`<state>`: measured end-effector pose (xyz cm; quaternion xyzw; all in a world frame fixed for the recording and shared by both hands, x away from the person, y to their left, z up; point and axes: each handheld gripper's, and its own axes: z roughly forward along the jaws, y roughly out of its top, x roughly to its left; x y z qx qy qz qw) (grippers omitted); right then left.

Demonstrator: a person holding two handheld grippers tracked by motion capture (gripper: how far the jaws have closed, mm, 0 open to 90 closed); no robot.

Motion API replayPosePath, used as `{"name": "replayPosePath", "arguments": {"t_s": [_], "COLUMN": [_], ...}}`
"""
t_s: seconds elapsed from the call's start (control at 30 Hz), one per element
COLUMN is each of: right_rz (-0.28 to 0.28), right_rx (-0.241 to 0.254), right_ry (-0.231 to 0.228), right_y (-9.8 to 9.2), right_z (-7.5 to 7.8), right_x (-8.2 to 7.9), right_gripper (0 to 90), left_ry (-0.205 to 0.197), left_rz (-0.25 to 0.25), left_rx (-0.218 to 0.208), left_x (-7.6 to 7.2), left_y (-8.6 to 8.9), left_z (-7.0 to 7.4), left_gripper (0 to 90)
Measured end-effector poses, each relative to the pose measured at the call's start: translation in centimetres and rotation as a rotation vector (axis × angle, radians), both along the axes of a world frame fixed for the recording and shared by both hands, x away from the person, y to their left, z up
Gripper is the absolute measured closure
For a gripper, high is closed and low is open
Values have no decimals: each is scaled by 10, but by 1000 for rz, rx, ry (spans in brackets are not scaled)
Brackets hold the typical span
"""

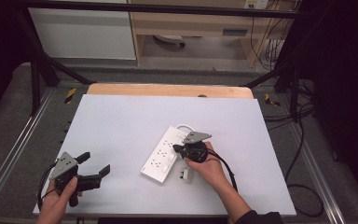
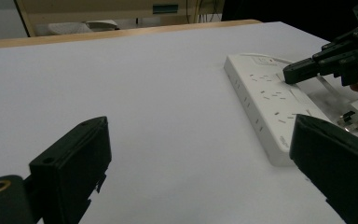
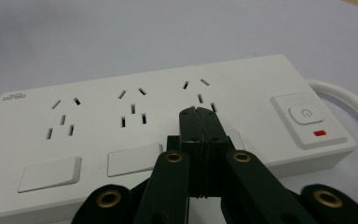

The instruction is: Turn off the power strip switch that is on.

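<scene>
A white power strip [image 1: 164,153] lies near the middle of the white table, its cable curling off at the far end. My right gripper [image 1: 179,148] is shut with nothing in it, its tips over the strip's right edge. In the right gripper view the closed jaws sit just above the power strip [image 3: 168,121], close to its sockets and power button [image 3: 306,115]. A small white plug [image 1: 185,175] lies beside the strip under the right hand. My left gripper [image 1: 94,164] is open near the table's front left corner. In the left gripper view the power strip [image 2: 270,100] lies ahead on the right.
The white tabletop [image 1: 121,121] has a wooden strip [image 1: 168,90] along its far edge. Black frame bars and loose cables run around the table on a grey floor. A wooden shelf unit [image 1: 200,23] stands behind.
</scene>
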<state>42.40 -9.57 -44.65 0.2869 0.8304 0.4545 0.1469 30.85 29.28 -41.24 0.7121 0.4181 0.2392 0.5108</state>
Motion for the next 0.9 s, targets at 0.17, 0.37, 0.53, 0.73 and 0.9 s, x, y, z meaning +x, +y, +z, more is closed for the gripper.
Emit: {"name": "replayPosePath", "arguments": {"t_s": [0.17,0.37,0.53,0.73,0.9], "right_rz": [-4,-11,-22,-43,-63], "right_rx": [-1,20,33,68,83], "right_ry": [-3,-18,-22,-43,-38], "right_y": [-1,-2,-6,-9,-13], "right_z": [0,4,7,14,16], "right_x": [0,0,0,-1,1], "right_gripper": [900,900,883,813,764], "left_ry": [-1,0,-1,0,0], "left_rz": [-1,-5,-6,-8,-7], "left_rx": [0,-4,-4,-5,-6], "left_x": [0,0,0,0,0], "left_y": [0,0,0,0,0], "left_z": [0,0,0,0,0], "left_gripper": [52,52,52,52,52]}}
